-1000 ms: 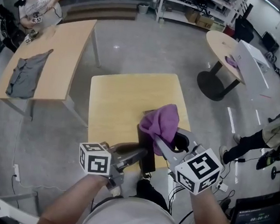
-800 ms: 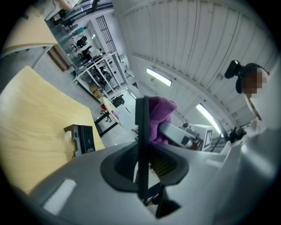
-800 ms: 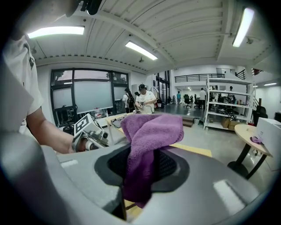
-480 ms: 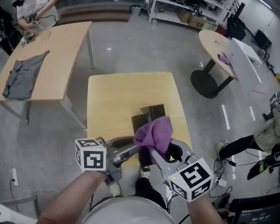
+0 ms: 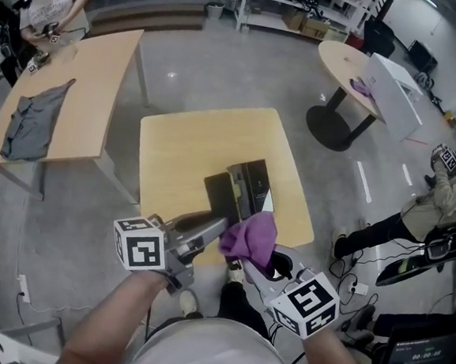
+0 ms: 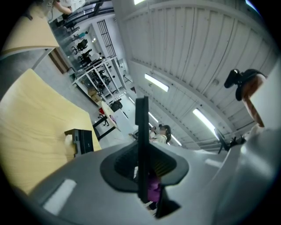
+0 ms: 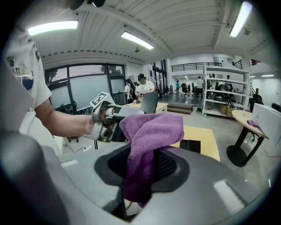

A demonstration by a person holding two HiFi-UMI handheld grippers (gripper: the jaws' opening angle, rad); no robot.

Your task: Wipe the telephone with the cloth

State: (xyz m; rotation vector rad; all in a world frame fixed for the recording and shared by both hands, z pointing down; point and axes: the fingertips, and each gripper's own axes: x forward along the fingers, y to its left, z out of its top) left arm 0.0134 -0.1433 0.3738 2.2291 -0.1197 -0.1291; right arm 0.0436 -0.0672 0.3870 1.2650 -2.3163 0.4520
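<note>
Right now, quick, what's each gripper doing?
The left gripper is closed on a thin dark panel.
The right gripper is closed on the cloth.

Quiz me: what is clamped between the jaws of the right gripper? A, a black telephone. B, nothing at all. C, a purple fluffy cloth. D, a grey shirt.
C: in the right gripper view the right gripper is shut on the purple fluffy cloth, which bunches up out of its jaws.
</note>
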